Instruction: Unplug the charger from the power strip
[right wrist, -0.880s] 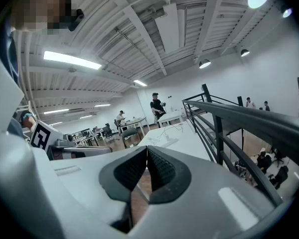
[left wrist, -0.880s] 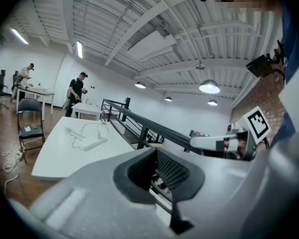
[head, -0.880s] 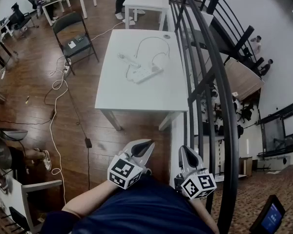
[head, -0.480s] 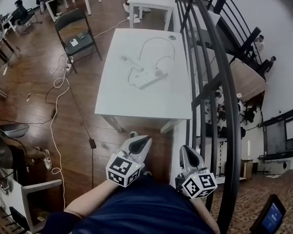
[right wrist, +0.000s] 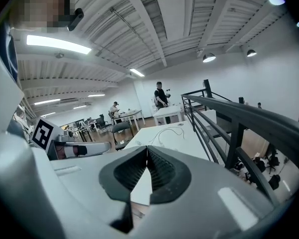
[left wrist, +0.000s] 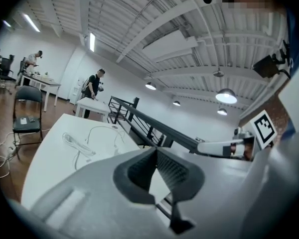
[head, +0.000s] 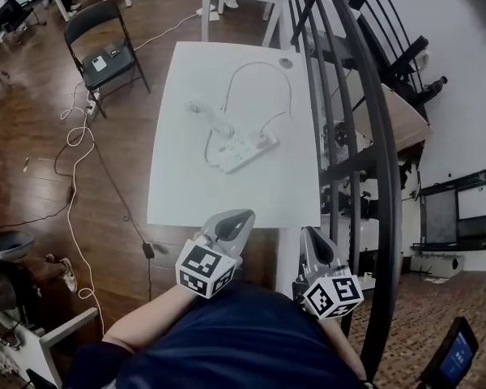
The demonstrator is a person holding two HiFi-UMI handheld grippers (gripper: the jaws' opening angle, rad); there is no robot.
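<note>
1. The left tool (head: pixel 236 217) and the right tool (head: pixel 308 235) are both closed tight, with nothing between the jaws, by the counter's (head: pixel 178 193) near edge.
2. The head view shows the power strip (head: pixel 245 147) plainly, mid-counter and well ahead of both tools, with white cables (head: pixel 259 65) looping beyond it.
3. Only the gripper views show a ceiling lamp (left wrist: pixel 226 96).

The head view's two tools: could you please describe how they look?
The left tool and right tool are pale grey plastic with dark ribbed pads; each carries a white cube with black square markers. The person wears a dark blue top.
</note>
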